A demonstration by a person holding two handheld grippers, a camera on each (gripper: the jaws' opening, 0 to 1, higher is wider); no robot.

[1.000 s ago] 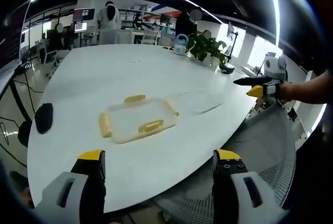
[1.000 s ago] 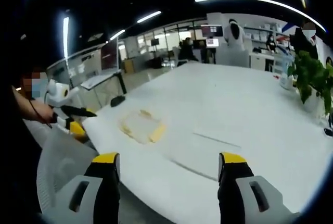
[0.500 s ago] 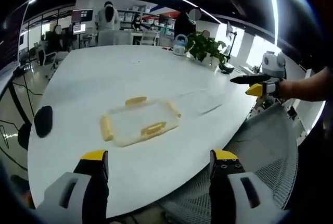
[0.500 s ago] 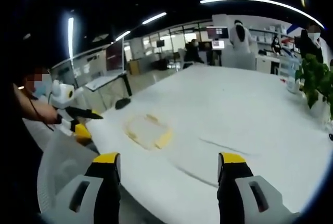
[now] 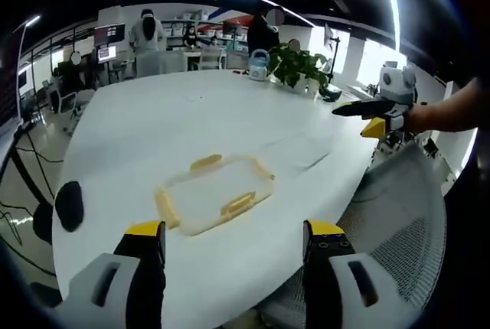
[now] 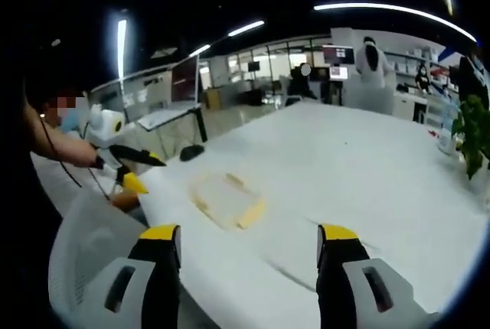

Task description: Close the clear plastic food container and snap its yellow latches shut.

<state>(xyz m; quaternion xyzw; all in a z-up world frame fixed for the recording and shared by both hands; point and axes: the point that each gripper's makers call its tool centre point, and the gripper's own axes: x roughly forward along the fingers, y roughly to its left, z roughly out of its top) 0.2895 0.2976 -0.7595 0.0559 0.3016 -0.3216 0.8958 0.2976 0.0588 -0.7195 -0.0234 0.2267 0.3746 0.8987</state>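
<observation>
In the right gripper view, the right hand-held gripper [image 6: 249, 241] is hovering over the white worktop [image 6: 360, 161] with its jaws spread wide, holding nothing. The clear container [image 6: 227, 199] with yellow latches [image 6: 252, 213] is lying ahead. The left hand-held gripper [image 6: 142, 167] is reaching in beside it.

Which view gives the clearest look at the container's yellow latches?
The left gripper view: the container lies close, with its yellow latches separately visible along its edges. In the right gripper view the container is farther and blurred, with just one latch distinct.
</observation>
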